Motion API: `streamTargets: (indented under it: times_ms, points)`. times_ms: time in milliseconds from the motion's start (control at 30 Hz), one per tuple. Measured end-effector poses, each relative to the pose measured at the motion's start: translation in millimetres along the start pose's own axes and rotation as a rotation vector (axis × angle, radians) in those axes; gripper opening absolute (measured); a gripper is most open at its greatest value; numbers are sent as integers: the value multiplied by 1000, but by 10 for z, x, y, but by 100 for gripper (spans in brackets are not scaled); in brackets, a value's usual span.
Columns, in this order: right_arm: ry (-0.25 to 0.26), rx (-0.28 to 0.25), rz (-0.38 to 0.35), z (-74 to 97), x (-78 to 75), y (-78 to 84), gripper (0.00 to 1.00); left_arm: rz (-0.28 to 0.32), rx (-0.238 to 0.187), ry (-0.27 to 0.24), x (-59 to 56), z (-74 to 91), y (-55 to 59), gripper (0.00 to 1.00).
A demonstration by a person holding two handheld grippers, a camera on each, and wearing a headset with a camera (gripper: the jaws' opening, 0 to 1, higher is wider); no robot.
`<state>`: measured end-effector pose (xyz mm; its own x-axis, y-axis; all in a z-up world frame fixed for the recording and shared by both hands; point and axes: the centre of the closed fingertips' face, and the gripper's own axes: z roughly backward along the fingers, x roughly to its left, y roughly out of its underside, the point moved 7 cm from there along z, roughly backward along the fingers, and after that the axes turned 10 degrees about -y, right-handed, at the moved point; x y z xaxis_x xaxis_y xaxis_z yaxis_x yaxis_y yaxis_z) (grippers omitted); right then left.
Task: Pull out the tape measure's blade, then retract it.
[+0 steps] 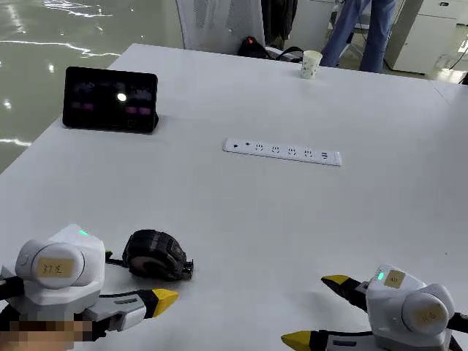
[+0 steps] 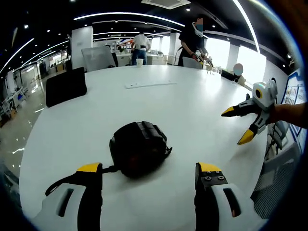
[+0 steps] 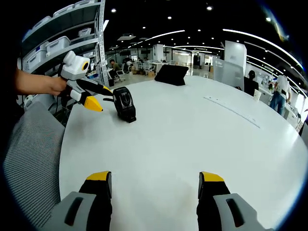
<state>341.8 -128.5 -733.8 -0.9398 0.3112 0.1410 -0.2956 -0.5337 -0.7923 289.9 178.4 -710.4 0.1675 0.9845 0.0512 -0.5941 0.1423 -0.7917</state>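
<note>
Here, the black tape measure point(image 1: 156, 254) lay on the white table point(image 1: 256, 212) at about 7 o'clock in the head view, blade not yet pulled out. It sat between the tips of the left gripper point(image 2: 149, 168), whose jaws stood wide apart, clamping nothing. The right gripper point(image 1: 316, 310) hung at 5 o'clock, well apart from the tape measure, jaws likewise spread and empty, and a power strip point(image 1: 282, 152) lay toward 1 o'clock.

The rounded tape measure point(image 1: 155, 254) is black; the white plastic left gripper point(image 3: 103, 102) and right gripper point(image 1: 314, 310) have yellow-tipped jaws; the smooth tabletop point(image 1: 241, 212) is white.
</note>
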Motion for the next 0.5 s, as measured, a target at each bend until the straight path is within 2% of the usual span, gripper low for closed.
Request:
streamTargets:
  times_ms: [333, 500]
  points:
    - [36, -42, -35, 70, 18, 34, 77, -42, -35, 31, -25, 65, 11, 80]
    - [45, -66, -52, 116, 79, 42, 80, -65, -54, 52, -56, 89, 18, 83]
